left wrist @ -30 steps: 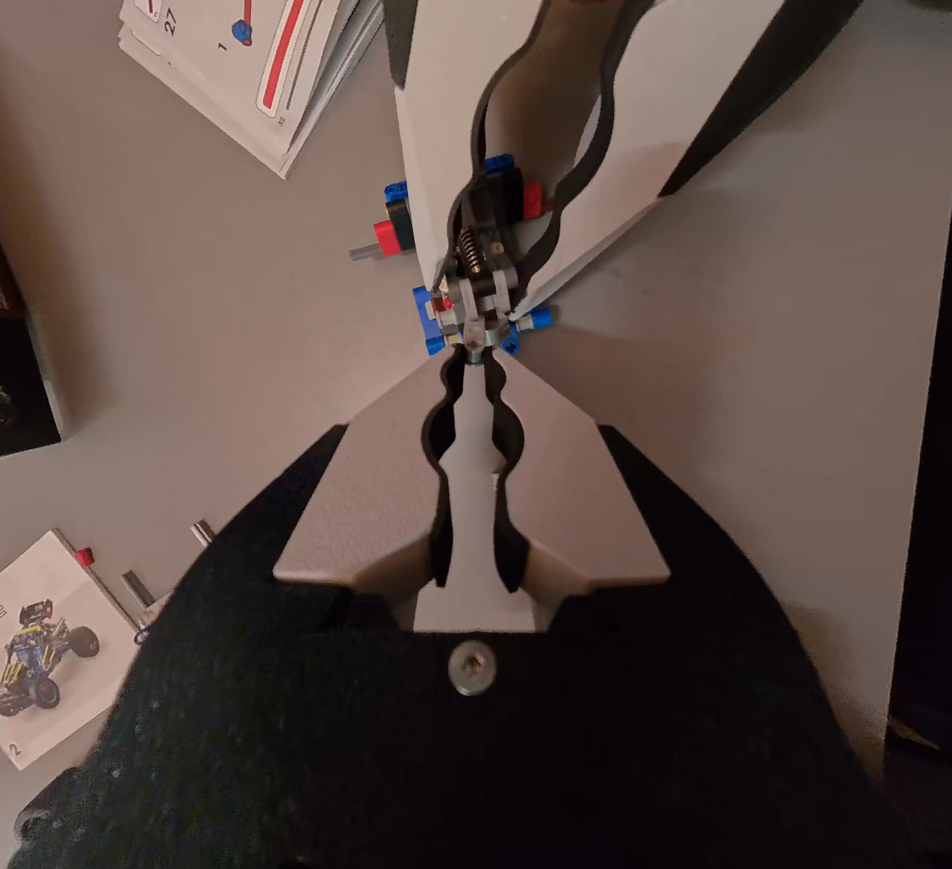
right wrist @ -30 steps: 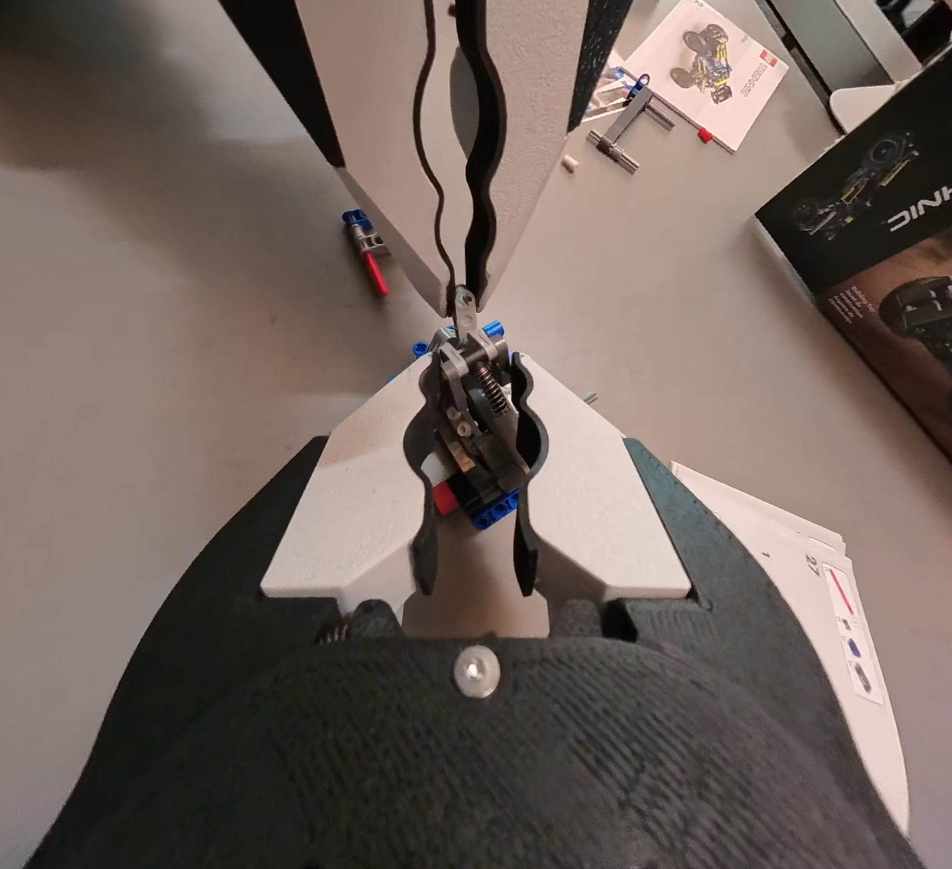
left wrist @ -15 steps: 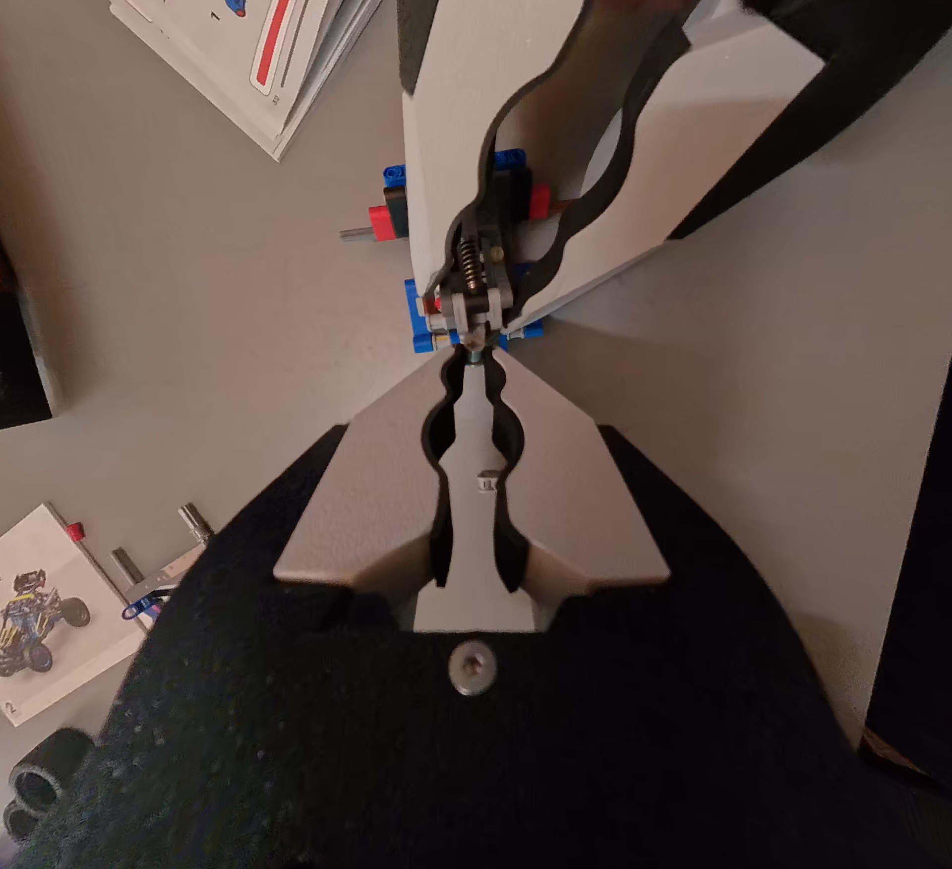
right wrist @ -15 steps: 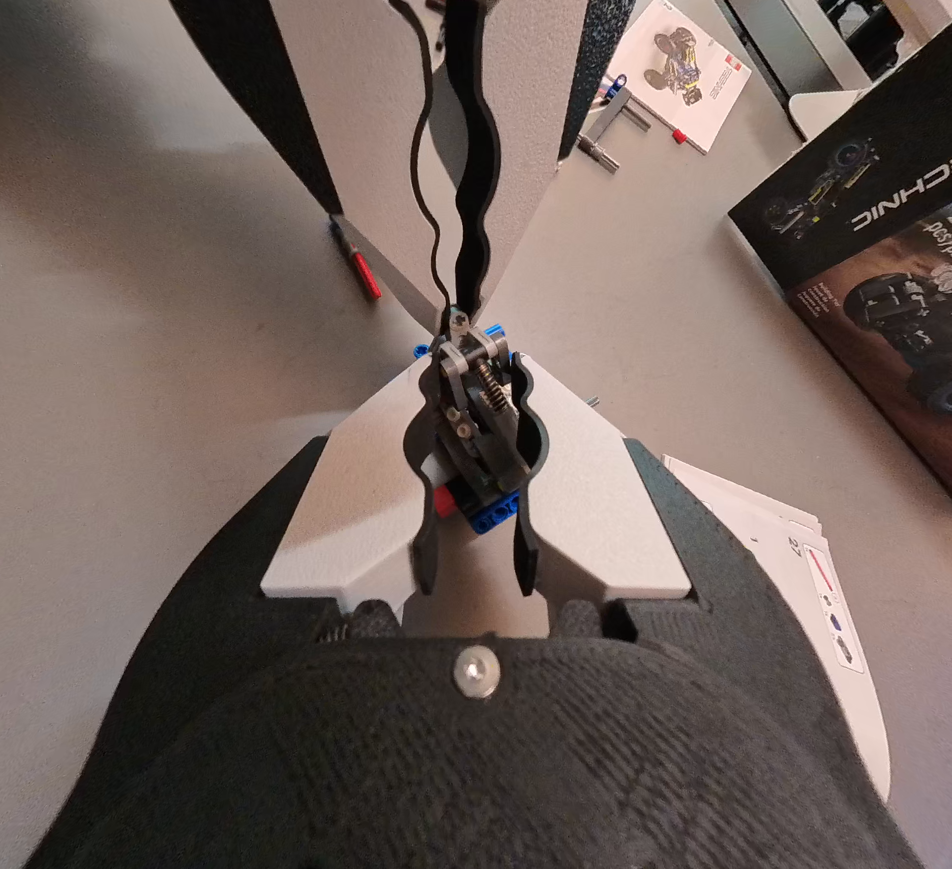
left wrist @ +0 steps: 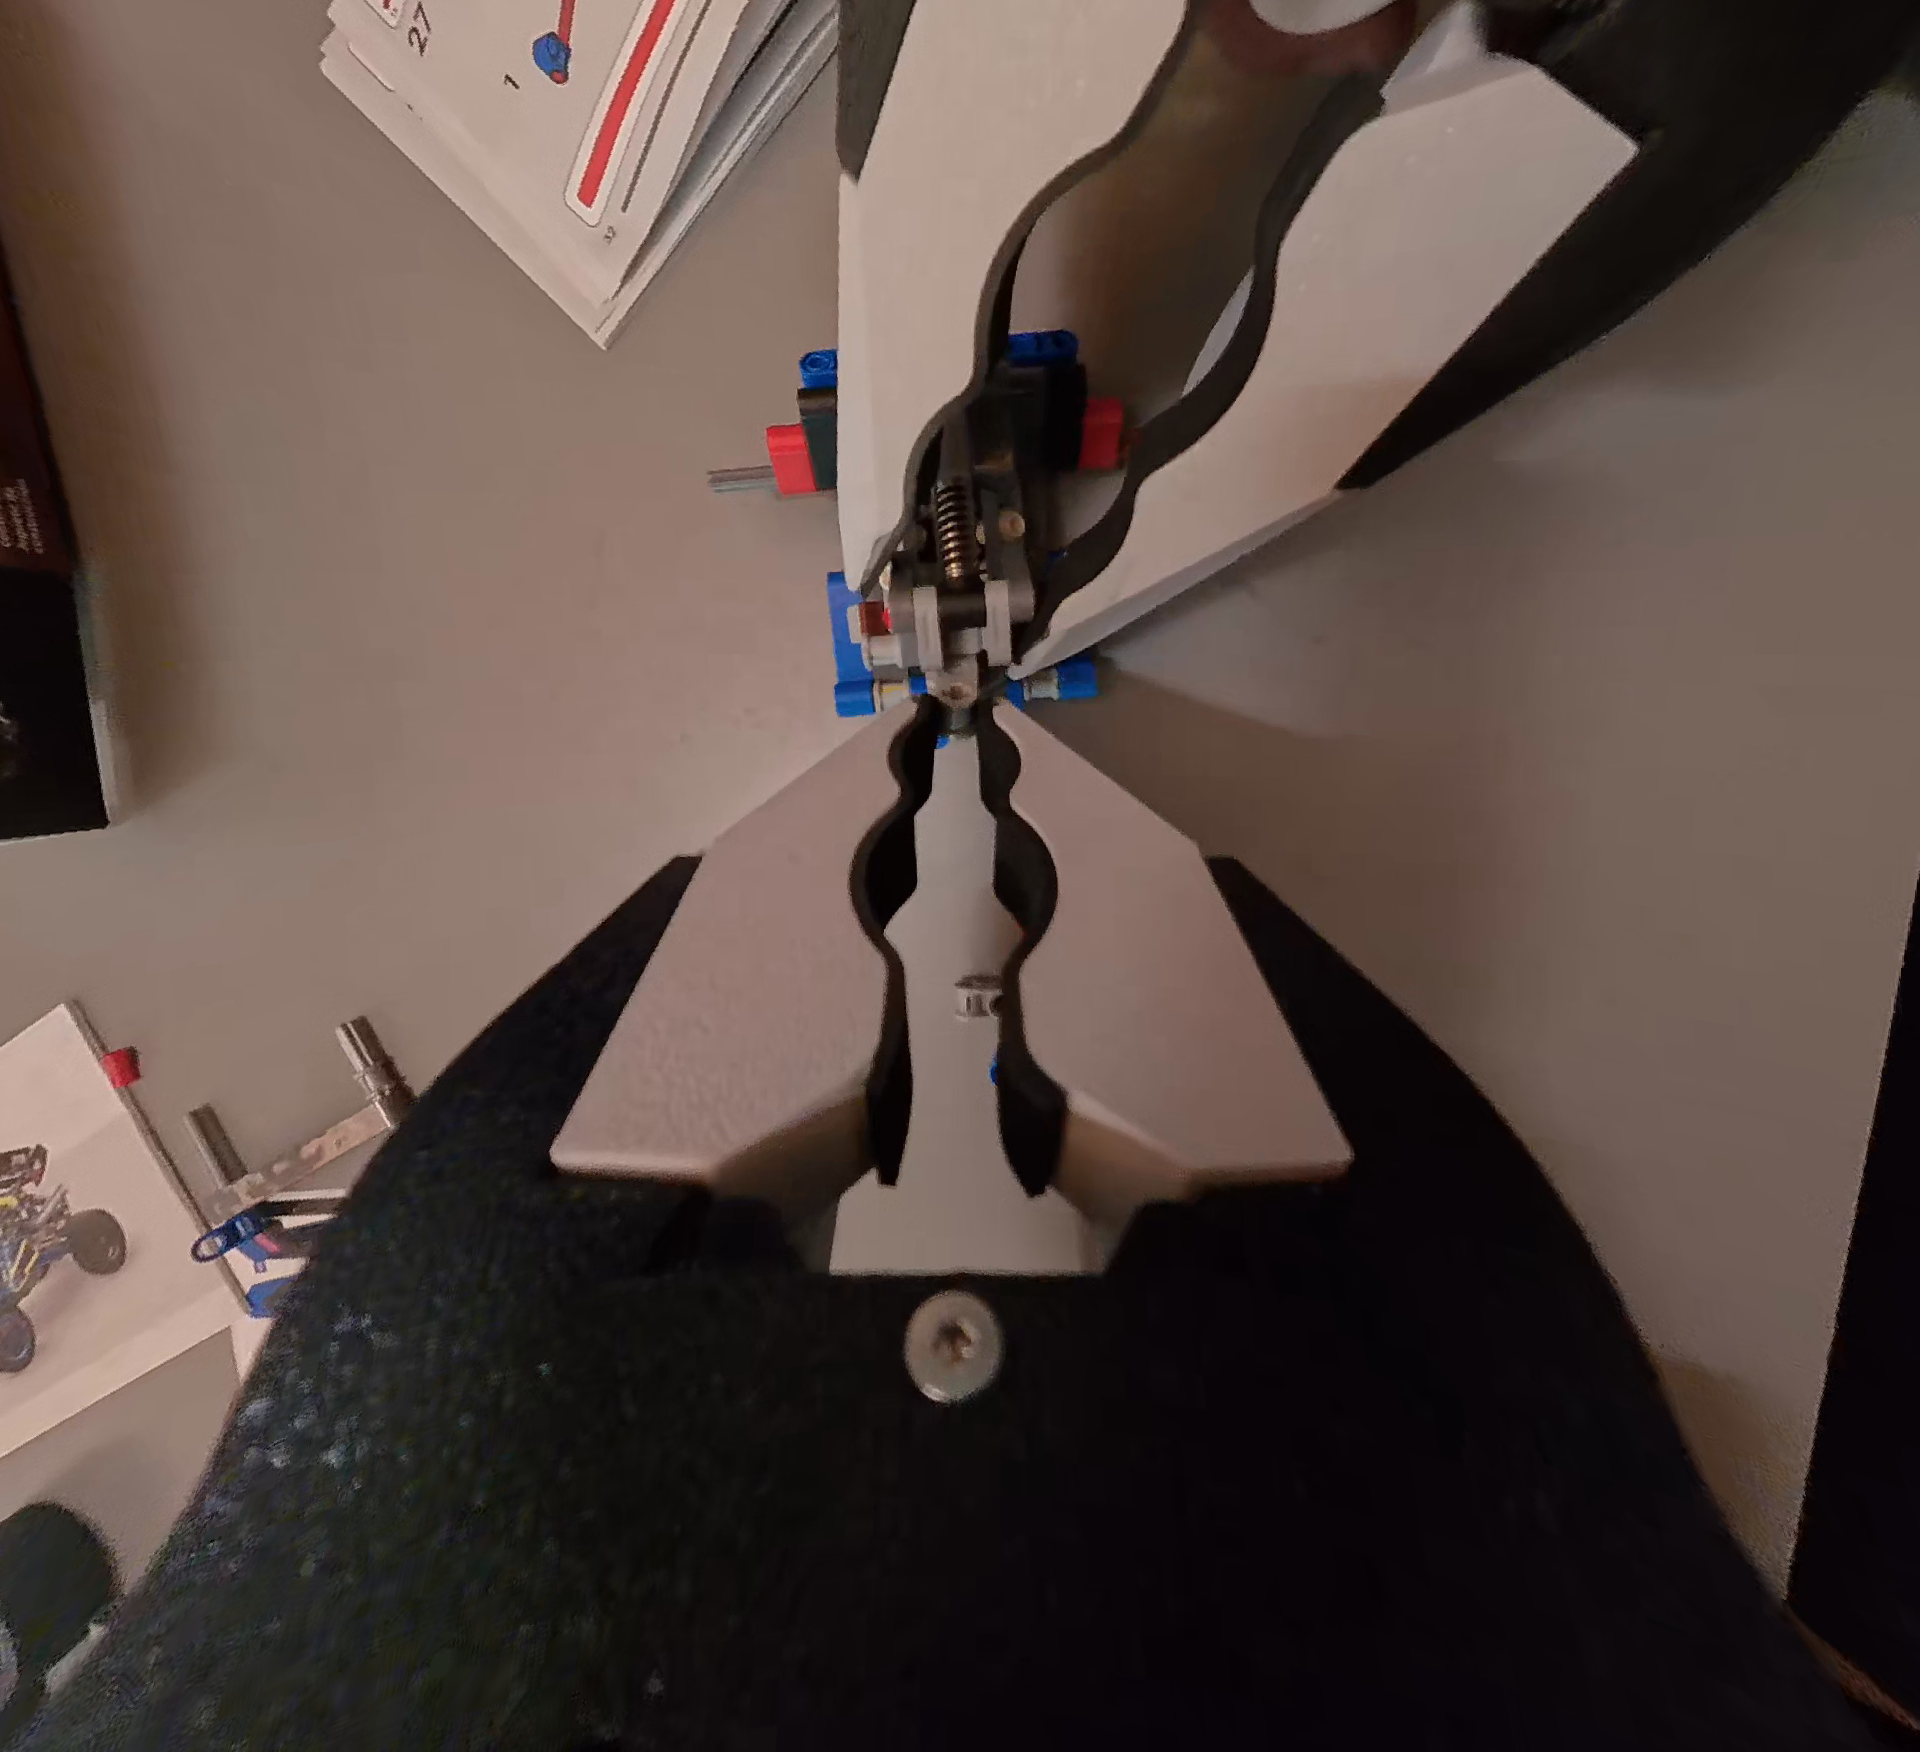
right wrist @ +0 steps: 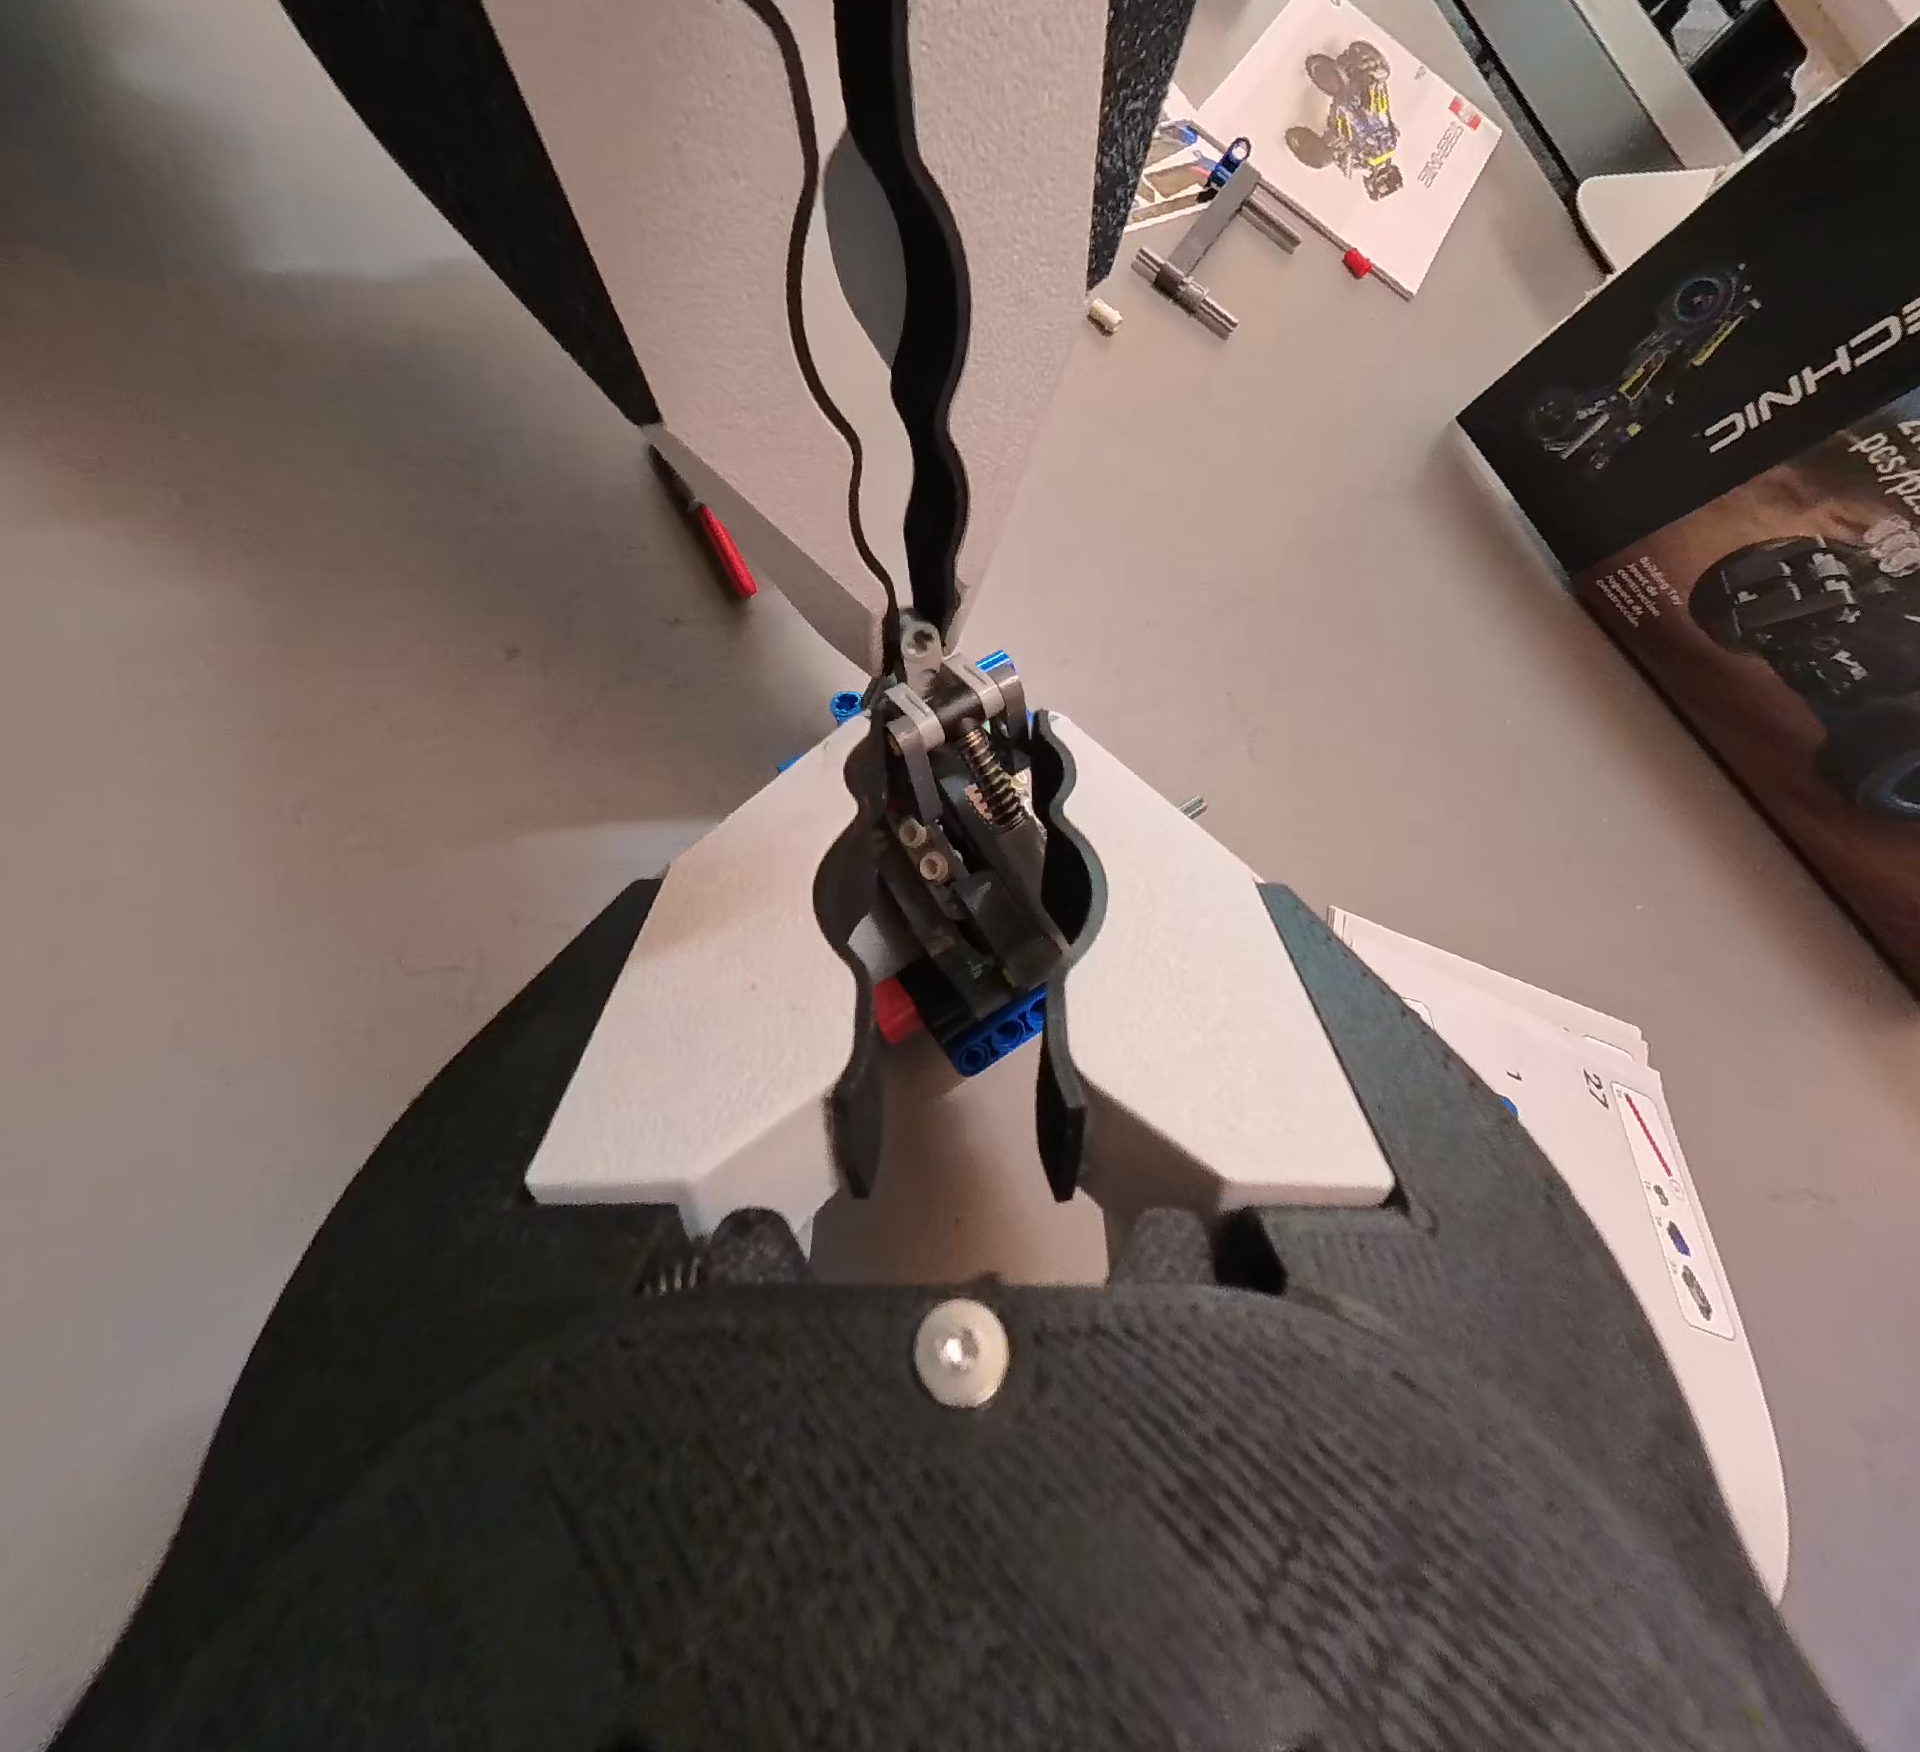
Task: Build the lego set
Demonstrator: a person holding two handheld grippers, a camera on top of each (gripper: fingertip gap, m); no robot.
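The brick assembly (right wrist: 961, 881) sits clamped in the right gripper (right wrist: 951, 757) over the counter (right wrist: 312, 663), steadied while the left gripper (left wrist: 951, 715) pinches its small grey end lug (right wrist: 920, 640).

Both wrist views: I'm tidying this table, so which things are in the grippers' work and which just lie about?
In hand:
- brick assembly, clamped in right gripper
- its light grey end piece, pinched by left gripper

Lying about:
- open instruction pages
- closed booklet
- dark box
- red axle
- grey axle parts
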